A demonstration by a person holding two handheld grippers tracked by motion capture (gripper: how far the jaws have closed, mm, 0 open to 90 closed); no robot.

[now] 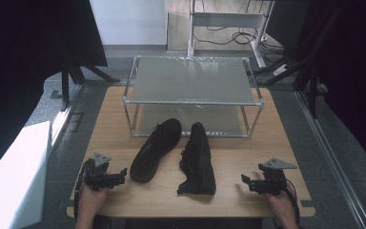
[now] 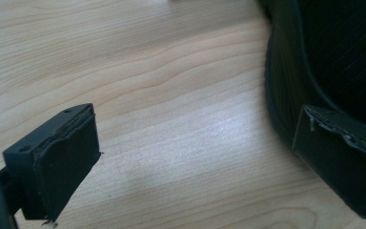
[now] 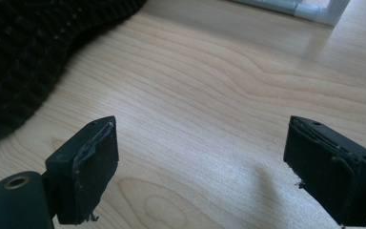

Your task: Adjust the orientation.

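Both tools, left tool (image 1: 120,174) and right tool (image 1: 246,182), gape apart, flanking two black shoes (image 1: 198,160).

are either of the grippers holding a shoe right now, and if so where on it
Nothing is held. The left gripper and right gripper are both open, with bare table between their jaws.

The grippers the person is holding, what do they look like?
Both the left gripper and the right gripper are black, each with two blocky jaws faced with worn, frayed pads. A grey three-cornered plate sits on top of each. No sleeves show.
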